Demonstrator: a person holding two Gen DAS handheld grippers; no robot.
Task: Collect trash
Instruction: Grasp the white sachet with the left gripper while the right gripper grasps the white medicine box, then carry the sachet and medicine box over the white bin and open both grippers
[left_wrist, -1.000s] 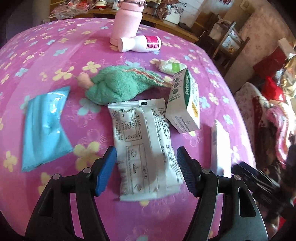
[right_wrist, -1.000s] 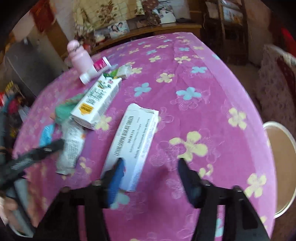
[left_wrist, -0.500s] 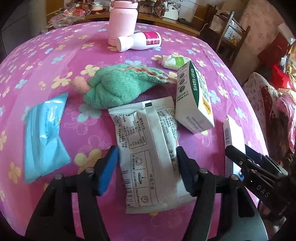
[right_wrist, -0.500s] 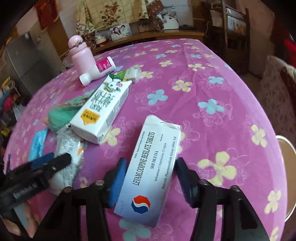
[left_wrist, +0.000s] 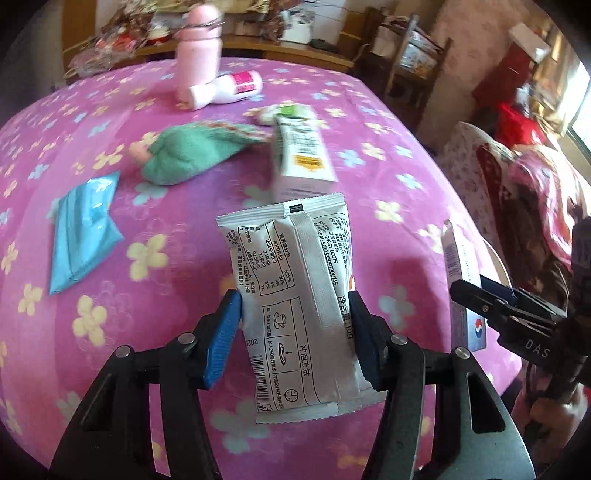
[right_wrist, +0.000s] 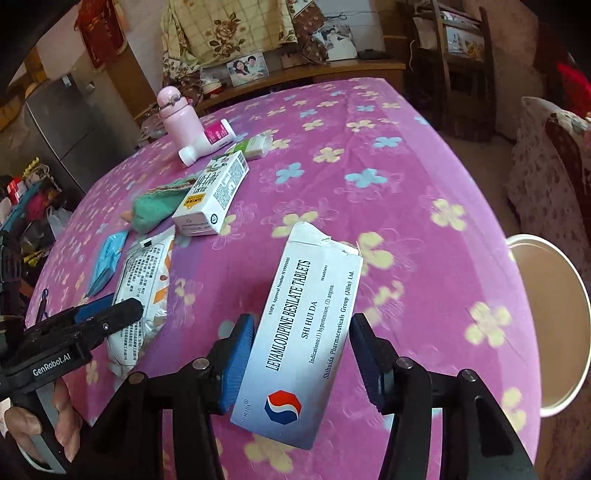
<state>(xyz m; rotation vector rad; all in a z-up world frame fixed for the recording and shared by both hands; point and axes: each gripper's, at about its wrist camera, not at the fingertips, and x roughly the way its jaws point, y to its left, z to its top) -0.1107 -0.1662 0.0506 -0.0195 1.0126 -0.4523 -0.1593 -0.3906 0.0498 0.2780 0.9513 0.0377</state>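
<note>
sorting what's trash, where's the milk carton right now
The milk carton lies on the pink tablecloth in the right wrist view, left of centre, against the green knitted hat, just beyond the silver sachet.

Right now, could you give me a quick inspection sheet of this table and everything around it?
Surface: round table under a purple flowered cloth.
Job's things: white sachet between the left gripper's pads, lifted off the cloth; tablet box, top flap torn, between the right gripper's pads.
Clutter: milk carton lying flat, green knitted hat, blue tissue pack, pink bottle upright, white bottle on its side, small green-and-white packet.
Grippers: left gripper closing on the sachet; right gripper shut on the box.
Cables: nothing seen.
Surroundings: white bin beside the table, wooden sideboard, chair.
</note>
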